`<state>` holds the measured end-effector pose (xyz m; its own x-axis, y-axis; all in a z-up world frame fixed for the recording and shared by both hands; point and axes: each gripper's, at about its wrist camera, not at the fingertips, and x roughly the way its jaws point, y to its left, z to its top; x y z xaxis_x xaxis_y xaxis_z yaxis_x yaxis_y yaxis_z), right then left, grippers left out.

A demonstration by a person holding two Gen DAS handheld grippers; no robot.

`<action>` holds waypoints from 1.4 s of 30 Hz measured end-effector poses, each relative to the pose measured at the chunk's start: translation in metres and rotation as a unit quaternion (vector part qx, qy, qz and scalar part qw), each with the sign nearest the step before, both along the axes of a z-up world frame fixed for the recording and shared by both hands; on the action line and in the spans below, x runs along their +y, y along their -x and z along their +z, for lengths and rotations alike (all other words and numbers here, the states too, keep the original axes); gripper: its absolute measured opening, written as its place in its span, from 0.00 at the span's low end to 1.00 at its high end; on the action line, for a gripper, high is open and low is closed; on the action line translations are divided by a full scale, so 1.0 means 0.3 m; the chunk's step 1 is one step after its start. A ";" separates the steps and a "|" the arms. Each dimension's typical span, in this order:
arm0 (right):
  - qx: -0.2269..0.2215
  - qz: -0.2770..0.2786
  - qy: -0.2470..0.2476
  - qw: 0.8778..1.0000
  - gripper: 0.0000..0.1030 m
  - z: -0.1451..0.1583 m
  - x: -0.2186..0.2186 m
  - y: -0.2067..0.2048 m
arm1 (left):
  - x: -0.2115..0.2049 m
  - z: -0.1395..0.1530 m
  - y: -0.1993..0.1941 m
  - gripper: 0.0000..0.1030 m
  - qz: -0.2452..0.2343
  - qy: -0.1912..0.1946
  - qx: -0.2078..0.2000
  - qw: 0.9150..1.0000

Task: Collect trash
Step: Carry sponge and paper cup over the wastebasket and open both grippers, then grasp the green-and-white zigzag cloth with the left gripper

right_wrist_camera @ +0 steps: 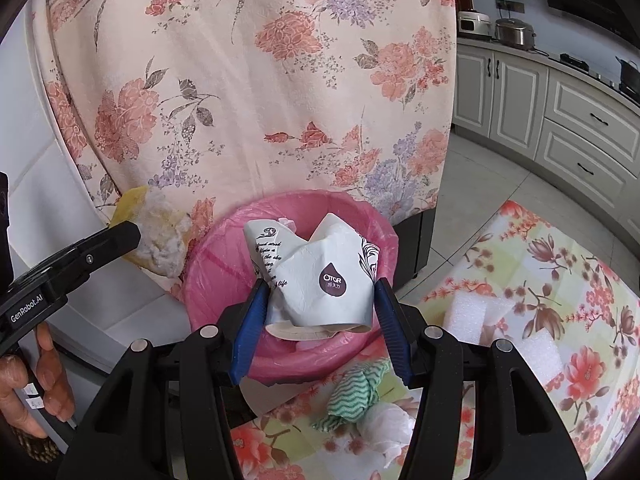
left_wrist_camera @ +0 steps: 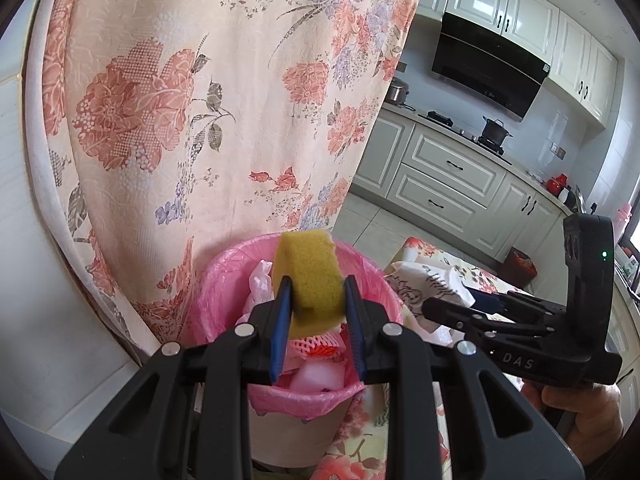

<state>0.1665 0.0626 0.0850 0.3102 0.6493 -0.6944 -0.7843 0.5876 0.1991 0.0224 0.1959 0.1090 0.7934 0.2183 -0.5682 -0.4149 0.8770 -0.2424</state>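
A yellow sponge (left_wrist_camera: pixel 310 276) is pinched upright in my left gripper (left_wrist_camera: pixel 316 292), right above the pink-lined trash bin (left_wrist_camera: pixel 224 280). In the right wrist view that sponge (right_wrist_camera: pixel 160 236) hangs left of the bin (right_wrist_camera: pixel 216 276), its underside grey and frayed. My right gripper (right_wrist_camera: pixel 320 300) is shut on a crushed white paper cup (right_wrist_camera: pixel 320 276) with a purple logo, held over the bin's near rim. The left wrist view shows the cup (left_wrist_camera: pixel 424 284) and the right gripper (left_wrist_camera: pixel 452 308) at the bin's right. Pink and white scraps (left_wrist_camera: pixel 316 364) lie inside the bin.
A floral cloth (right_wrist_camera: pixel 260 80) hangs behind the bin. A floral tablecloth (right_wrist_camera: pixel 560 280) to the right carries white foam blocks (right_wrist_camera: pixel 472 312), a green-striped rag (right_wrist_camera: pixel 356 396) and a crumpled tissue (right_wrist_camera: pixel 388 428). Kitchen cabinets (left_wrist_camera: pixel 452 172) and tiled floor lie beyond. A hand (right_wrist_camera: pixel 28 384) grips the left tool.
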 end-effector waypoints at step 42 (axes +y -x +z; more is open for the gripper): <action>0.033 -0.116 0.018 0.993 0.68 -0.171 -0.370 -0.066 | -0.079 -0.053 -0.078 0.49 -0.030 0.012 0.034 0.999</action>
